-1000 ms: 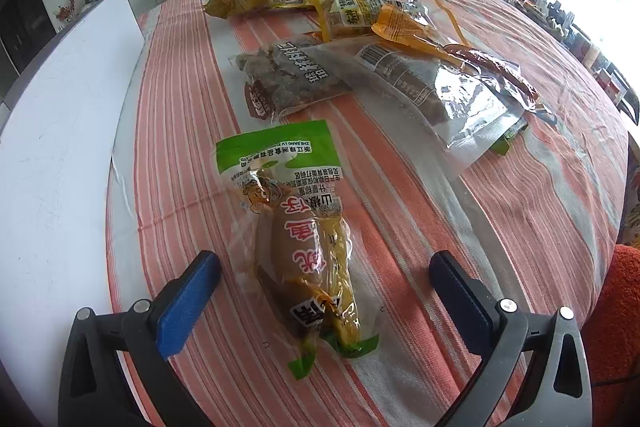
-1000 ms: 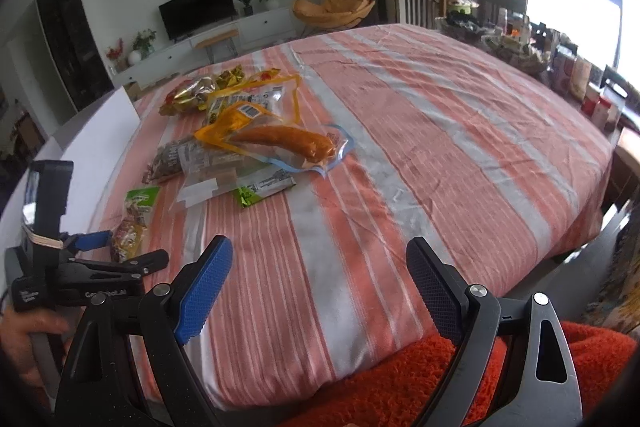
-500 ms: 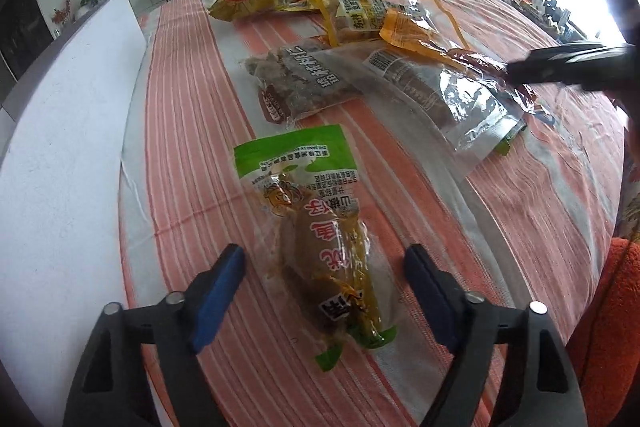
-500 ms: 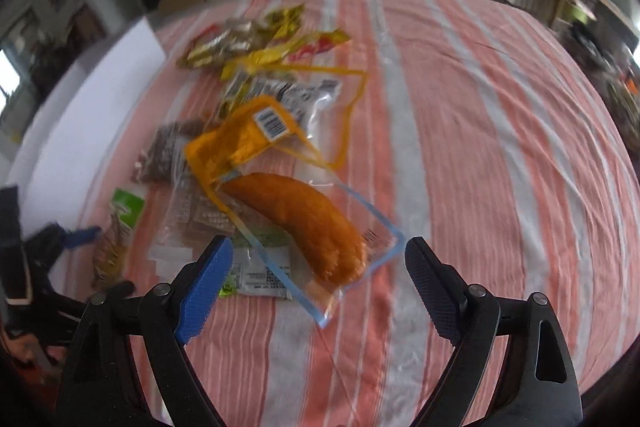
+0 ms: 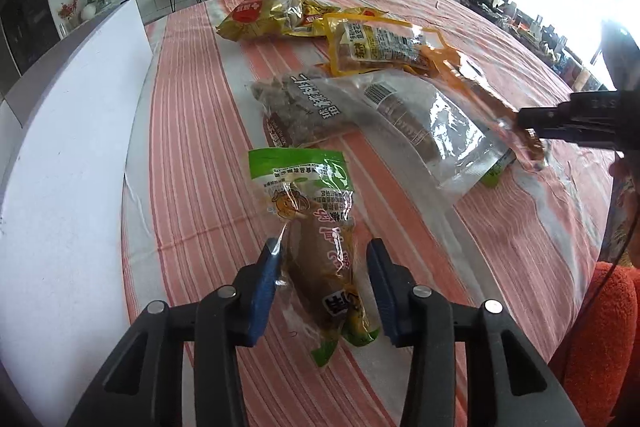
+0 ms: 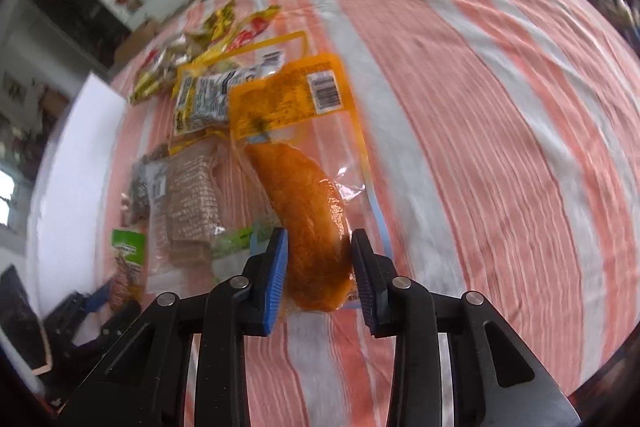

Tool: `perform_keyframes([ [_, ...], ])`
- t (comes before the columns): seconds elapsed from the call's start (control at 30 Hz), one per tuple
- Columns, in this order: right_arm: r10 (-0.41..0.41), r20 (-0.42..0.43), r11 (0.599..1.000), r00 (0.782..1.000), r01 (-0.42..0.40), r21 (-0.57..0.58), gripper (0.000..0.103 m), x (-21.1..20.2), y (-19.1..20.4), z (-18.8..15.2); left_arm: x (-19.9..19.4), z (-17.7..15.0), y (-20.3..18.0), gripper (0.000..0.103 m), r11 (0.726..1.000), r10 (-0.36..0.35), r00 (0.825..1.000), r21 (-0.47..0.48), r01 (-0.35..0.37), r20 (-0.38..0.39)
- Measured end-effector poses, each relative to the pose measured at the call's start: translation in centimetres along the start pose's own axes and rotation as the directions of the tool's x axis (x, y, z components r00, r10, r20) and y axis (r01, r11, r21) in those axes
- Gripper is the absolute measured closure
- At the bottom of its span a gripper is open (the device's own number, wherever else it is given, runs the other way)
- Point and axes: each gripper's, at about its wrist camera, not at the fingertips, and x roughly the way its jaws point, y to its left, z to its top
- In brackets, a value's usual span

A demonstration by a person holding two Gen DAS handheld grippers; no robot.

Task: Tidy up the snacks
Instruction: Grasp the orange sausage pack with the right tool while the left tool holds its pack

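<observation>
My left gripper (image 5: 323, 279) is shut on a green-topped snack pack (image 5: 316, 231) with a brown piece inside, lying near the table's front edge. My right gripper (image 6: 318, 267) is shut on an orange snack pack (image 6: 308, 211) with a yellow header card, seen from the side in the left wrist view (image 5: 532, 143). Behind them lie a clear pack of dark snacks (image 5: 416, 119), a yellow-rimmed pack (image 5: 380, 43) and a yellow bag with a red label (image 5: 260, 19).
The table has a red and white striped cloth (image 5: 192, 131). A white board (image 5: 64, 163) lies along its left side. An orange cushion (image 5: 600, 347) sits at the near right. Chairs and a TV stand are far behind.
Both grippers have closed: the left onto the green-topped pack, the right, after moving in over the table, onto the orange pack.
</observation>
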Motion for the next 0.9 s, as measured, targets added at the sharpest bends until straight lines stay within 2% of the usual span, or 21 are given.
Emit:
perform_keyframes([
  [0.07,0.044,0.048,0.997,0.998,-0.047,0.066,0.071,-1.4,-0.9,-0.9,0.0,0.0,0.0,0.06,1.0,0.001,1.0,-0.006,-0.001,0.001],
  [0.1,0.061,0.073,0.993,0.995,-0.068,0.095,0.101,-2.1,-1.2,-1.3,0.0,-0.1,0.0,0.06,1.0,0.002,1.0,-0.005,-0.002,0.0],
  [0.2,0.134,0.115,0.979,0.984,-0.149,0.136,0.098,-3.8,-1.5,-2.1,0.0,-0.2,-0.2,0.06,1.0,0.011,1.0,0.008,-0.011,-0.001],
  [0.23,0.132,0.114,0.981,0.985,-0.146,0.128,0.098,-4.0,-1.1,-1.9,0.0,-0.2,-0.3,0.06,1.0,0.013,1.0,0.011,-0.013,-0.001],
  [0.4,0.036,0.122,0.998,0.992,-0.041,0.038,0.094,-4.7,0.4,-2.4,0.1,-0.3,0.1,0.059,1.0,-0.003,1.0,-0.002,0.003,0.002],
  [0.47,0.02,0.136,1.0,0.99,-0.022,0.013,0.078,-4.9,1.0,-3.1,0.0,-0.4,0.1,0.059,1.0,-0.007,1.0,0.001,0.007,0.004],
  [0.5,0.026,0.144,1.0,0.989,-0.026,0.002,0.054,-5.0,1.2,-3.3,0.0,-0.5,0.2,0.059,1.0,-0.01,1.0,0.003,0.01,0.004],
  [0.53,0.03,0.153,1.0,0.988,-0.029,-0.009,0.034,-5.3,1.2,-3.7,0.0,-0.4,0.2,0.059,1.0,-0.012,1.0,0.002,0.012,0.004],
  [0.6,0.01,0.181,0.999,0.983,-0.003,-0.038,0.032,-5.9,0.7,-4.0,0.0,-0.5,0.3,0.059,1.0,-0.018,1.0,0.0,0.018,0.007],
  [0.67,0.0,0.181,1.0,0.984,0.003,-0.017,0.032,-6.0,-0.9,-3.8,0.0,-0.6,0.4,0.059,1.0,-0.023,1.0,0.0,0.023,0.013],
  [0.73,0.012,0.145,0.999,0.989,-0.018,0.045,0.032,-5.7,-3.4,-3.0,0.0,-0.6,0.5,0.059,1.0,-0.029,0.999,-0.004,0.03,0.017],
  [0.8,0.002,0.07,0.998,0.998,-0.006,0.061,0.031,-4.6,-4.9,-2.0,0.1,-0.7,0.6,0.055,0.999,-0.037,0.999,-0.005,0.037,0.015],
  [0.9,0.011,0.001,1.0,1.0,-0.011,0.005,0.031,-3.0,-3.7,-1.4,0.3,-0.8,0.5,0.05,0.999,-0.042,0.999,0.003,0.042,0.012],
])
